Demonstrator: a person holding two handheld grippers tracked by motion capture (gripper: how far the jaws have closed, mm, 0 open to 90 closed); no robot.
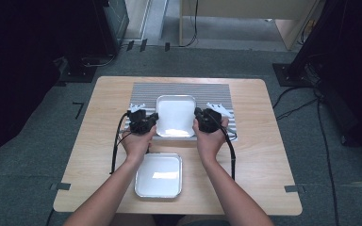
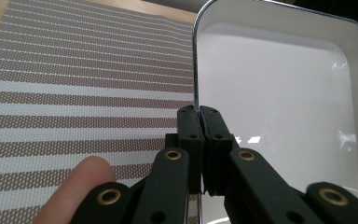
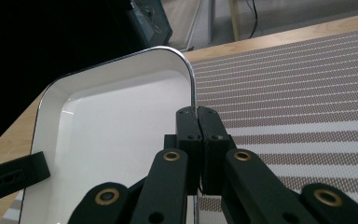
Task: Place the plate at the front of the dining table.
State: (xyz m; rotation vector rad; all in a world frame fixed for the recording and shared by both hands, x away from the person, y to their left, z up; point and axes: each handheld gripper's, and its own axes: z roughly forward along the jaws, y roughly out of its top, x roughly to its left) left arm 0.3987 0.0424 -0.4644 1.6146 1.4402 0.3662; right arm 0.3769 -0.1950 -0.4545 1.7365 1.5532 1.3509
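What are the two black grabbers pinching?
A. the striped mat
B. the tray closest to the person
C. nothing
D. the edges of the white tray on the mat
D: the left gripper and right gripper each clamp an opposite rim of the white tray on the striped mat.

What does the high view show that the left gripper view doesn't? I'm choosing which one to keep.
High view: both hands, a second white tray near the person, the whole table. Left gripper view: the left gripper shut on the far tray's rim, a fingertip. Both: that far tray and the striped mat.
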